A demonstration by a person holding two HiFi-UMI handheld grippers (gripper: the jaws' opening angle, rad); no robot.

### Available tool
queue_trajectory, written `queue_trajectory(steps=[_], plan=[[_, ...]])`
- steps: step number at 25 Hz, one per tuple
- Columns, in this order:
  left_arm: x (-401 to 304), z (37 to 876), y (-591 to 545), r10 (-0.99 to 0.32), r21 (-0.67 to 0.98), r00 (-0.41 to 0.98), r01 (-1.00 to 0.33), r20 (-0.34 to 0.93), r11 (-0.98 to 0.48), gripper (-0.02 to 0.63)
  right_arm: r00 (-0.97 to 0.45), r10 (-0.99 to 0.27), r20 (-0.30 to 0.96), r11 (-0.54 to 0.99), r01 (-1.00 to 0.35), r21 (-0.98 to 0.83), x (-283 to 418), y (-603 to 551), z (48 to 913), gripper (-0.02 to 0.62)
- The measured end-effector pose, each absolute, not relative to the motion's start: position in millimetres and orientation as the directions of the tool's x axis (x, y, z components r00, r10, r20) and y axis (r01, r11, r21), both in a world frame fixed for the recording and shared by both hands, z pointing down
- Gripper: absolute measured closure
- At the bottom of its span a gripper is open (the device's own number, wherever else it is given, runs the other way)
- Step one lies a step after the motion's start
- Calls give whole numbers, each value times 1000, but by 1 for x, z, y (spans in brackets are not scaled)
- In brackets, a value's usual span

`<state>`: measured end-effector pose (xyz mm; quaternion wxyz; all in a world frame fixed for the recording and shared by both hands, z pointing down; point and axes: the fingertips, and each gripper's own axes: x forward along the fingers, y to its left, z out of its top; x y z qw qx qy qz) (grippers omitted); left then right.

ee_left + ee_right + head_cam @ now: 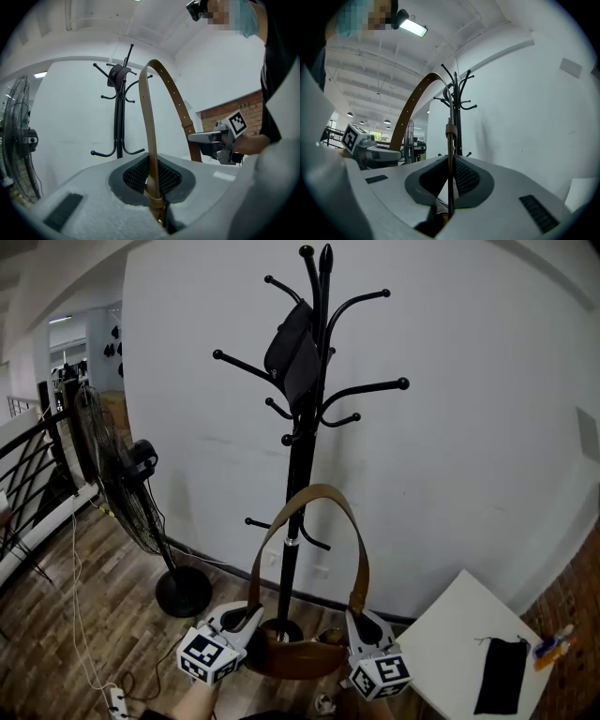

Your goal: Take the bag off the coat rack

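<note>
The brown leather bag point(292, 658) hangs free of the black coat rack point(304, 442), low in front of its pole. Its strap point(319, 491) arches up between my two grippers. My left gripper point(249, 619) is shut on the strap's left end just above the bag, and the strap point(149, 140) rises from the closed jaws point(151, 180). My right gripper point(360, 626) is shut on the right end of the strap point(449, 154), which runs edge-on through the jaws point(450, 185). Each gripper shows in the other's view: the right gripper point(211, 139), the left gripper point(370, 151).
A dark cap point(292, 352) hangs on an upper hook of the rack. A standing fan point(127, 493) is at the left by a railing. A white table point(450, 634) with a black pouch point(502, 674) sits at the lower right. A power strip point(117, 701) lies on the wood floor.
</note>
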<state>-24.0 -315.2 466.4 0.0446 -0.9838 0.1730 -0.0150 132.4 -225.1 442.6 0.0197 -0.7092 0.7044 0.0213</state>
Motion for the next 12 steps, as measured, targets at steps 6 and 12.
queue_trajectory(steps=[6, 12], plan=[[-28, 474, -310, -338, -59, 941, -336, 29, -940, 594, 9, -999, -41, -9, -1000, -12, 127, -222, 452, 568], [-36, 477, -304, -341, -50, 939, -339, 39, -939, 594, 4, -999, -35, -3, -1000, -8, 118, -218, 453, 568]])
